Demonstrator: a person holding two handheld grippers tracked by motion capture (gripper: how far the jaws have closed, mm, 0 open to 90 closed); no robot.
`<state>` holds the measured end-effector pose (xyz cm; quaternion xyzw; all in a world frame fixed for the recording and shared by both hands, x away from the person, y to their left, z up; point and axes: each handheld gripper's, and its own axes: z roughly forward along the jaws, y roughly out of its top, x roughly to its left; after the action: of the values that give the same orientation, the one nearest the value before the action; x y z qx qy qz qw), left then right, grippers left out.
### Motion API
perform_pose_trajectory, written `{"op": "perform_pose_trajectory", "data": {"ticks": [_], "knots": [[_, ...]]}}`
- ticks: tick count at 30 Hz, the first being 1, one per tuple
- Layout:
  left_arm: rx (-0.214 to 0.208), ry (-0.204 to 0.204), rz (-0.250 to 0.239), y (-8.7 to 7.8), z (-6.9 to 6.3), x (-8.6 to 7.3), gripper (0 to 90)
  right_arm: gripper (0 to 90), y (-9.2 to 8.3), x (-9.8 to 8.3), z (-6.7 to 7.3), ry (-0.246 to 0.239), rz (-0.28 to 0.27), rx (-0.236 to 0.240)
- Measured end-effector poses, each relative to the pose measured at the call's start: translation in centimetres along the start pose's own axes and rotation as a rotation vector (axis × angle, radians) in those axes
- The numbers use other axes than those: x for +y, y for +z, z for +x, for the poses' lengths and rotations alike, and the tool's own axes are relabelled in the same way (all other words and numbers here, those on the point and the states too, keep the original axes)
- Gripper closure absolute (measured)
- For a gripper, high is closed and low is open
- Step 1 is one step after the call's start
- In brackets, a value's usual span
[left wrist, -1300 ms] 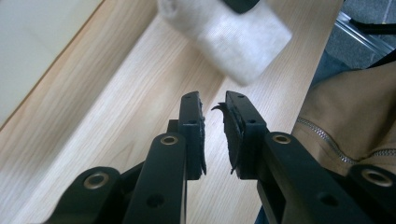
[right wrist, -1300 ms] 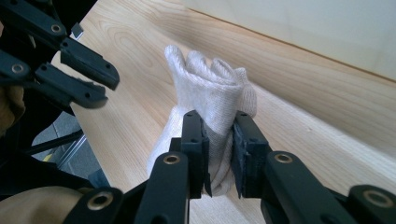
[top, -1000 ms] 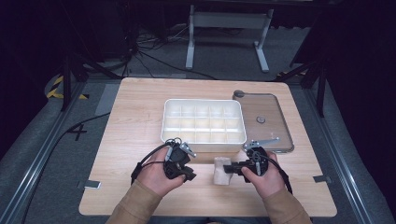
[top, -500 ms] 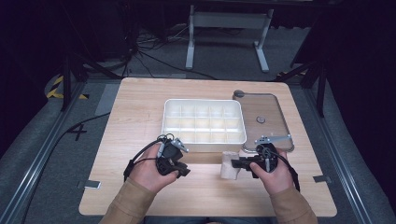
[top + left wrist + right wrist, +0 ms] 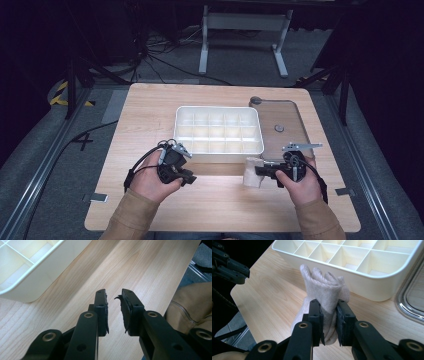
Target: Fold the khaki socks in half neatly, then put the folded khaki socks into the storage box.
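A rolled beige cloth stands on end just in front of the white compartment tray. My right gripper is shut on its lower part, with both pads pressed into the fabric. From above, the cloth sits at the tip of the right gripper, near the tray's front right corner. My left gripper hovers over bare wood with a narrow gap between its jaws and nothing in it. In the high view the left gripper is left of the cloth and apart from it.
The tray has several empty compartments and stands mid-table. A clear lid with a grey rim lies flat to its right. Tan sleeves reach in from the near edge. Bare wood lies left of and in front of the tray.
The two hands have drawn apart. The left gripper has moved left, and the right gripper has moved right and slightly away, carrying the cloth with it.
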<state>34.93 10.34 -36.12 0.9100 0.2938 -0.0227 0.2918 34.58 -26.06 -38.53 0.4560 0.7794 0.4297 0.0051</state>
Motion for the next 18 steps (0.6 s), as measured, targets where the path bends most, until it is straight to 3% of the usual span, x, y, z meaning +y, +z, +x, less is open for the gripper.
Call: {"op": "perform_pose_trajectory", "data": {"ticks": [18], "knots": [[0.050,-0.062,-0.030,-2.0,1.8,-1.3,74.9,76.2,-1.6,0.8,-0.9,0.003,-0.031,-0.025]]}}
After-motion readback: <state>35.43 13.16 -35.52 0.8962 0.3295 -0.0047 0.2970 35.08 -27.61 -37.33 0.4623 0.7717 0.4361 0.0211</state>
